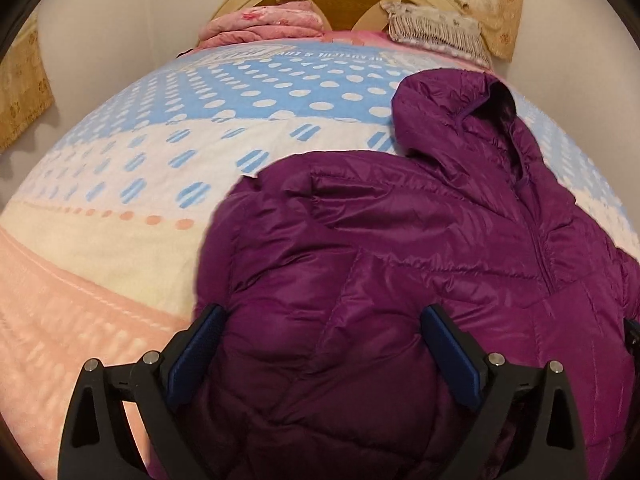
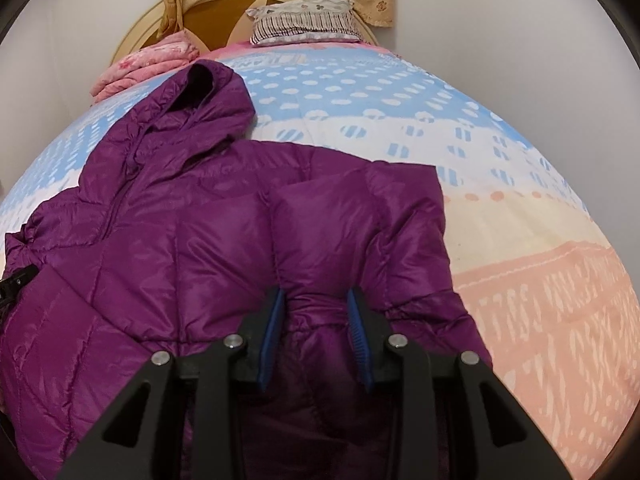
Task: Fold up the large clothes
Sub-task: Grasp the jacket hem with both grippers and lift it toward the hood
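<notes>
The right gripper (image 2: 316,312) has its jaws clamped on a bunched fold of the purple jacket (image 2: 192,240), most likely a sleeve or side panel laid in over the body; the fabric puckers between the blue pads and runs straight away from them toward the head of the bed. The left gripper (image 1: 320,344) stands with its jaws wide apart above the near part of the same jacket (image 1: 380,260), the padded cloth filling the gap below them, though no pad seems to press on it. From both grippers the jacket stretches lengthwise up the bed (image 1: 120,208), hem end near the foot edge, hood (image 1: 460,120) farthest off, pointing toward the headboard (image 2: 216,16) and the pillow (image 2: 304,20). The zip line runs along that long axis between the two grippers. Since the right gripper already holds cloth, I judge the coming move to be its own: carrying that fold across the zip line toward the left gripper's side.
</notes>
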